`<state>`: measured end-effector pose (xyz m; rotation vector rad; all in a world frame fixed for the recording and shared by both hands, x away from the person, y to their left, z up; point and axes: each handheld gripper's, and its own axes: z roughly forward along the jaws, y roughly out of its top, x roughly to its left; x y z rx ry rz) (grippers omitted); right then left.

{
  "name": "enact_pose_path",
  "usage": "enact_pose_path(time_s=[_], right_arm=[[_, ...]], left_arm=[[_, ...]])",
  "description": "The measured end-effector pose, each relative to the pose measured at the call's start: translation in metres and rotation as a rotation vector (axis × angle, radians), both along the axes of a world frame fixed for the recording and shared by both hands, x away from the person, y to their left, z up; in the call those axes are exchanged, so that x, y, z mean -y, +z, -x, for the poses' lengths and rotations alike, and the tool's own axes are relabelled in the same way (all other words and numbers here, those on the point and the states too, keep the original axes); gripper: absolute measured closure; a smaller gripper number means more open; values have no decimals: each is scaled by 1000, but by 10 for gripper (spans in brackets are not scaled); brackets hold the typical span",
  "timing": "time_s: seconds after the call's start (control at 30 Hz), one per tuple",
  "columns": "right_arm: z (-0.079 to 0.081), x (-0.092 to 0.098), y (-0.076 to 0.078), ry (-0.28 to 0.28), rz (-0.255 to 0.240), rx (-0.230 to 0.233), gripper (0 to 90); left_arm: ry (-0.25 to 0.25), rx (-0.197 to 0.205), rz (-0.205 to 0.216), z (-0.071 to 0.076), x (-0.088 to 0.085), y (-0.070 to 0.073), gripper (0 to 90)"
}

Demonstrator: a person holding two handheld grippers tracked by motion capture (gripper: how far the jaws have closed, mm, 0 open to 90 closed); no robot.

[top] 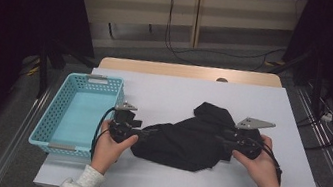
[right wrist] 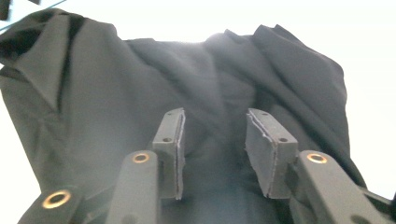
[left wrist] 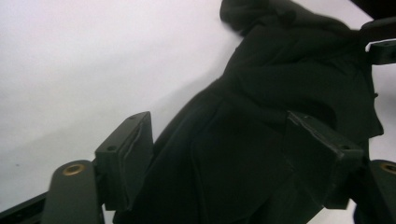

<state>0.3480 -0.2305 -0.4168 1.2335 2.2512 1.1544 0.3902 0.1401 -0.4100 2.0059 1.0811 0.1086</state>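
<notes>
A crumpled black garment [top: 188, 137] lies in the middle of the white table [top: 254, 100]. My left gripper [top: 145, 133] lies level at the cloth's left end and points right, held by the person's left hand. In the left gripper view its jaws stand wide apart [left wrist: 219, 126] over the black cloth [left wrist: 261, 93], with no pad pressing on it. My right gripper [top: 224, 140] meets the cloth's right end and points left. In the right gripper view that gripper [right wrist: 215, 116] is open, and the folded cloth [right wrist: 140, 84] spreads under and beyond its pads.
A light blue plastic basket [top: 46, 122] stands at the table's left edge, close beside my left hand, and looks bare inside. White tabletop stretches behind and to the right of the cloth. Cables and dark stands are on the floor beyond the table.
</notes>
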Motion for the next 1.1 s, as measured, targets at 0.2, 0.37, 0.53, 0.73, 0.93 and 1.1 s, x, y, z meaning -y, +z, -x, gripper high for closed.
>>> enact_pose_path(time_s=[0.2,0.37,0.53,0.73,0.93,1.1], right_arm=[[12,-13,3,30,22,15,493],[23,-17,7,53,36,27,470],[27,-14,11,50,24,41,427],[27,-16,4,91,13,21,374],[28,-22,0,135,-4,21,312],[31,-30,-5,167,11,17,271]], left_arm=[[15,5,-3,1,-3,0,186],[26,14,-11,2,-6,1,178],[27,18,-14,3,-6,1,169],[25,27,-18,3,-4,2,174],[34,53,-57,3,-5,4,155],[37,54,-52,3,-7,5,145]])
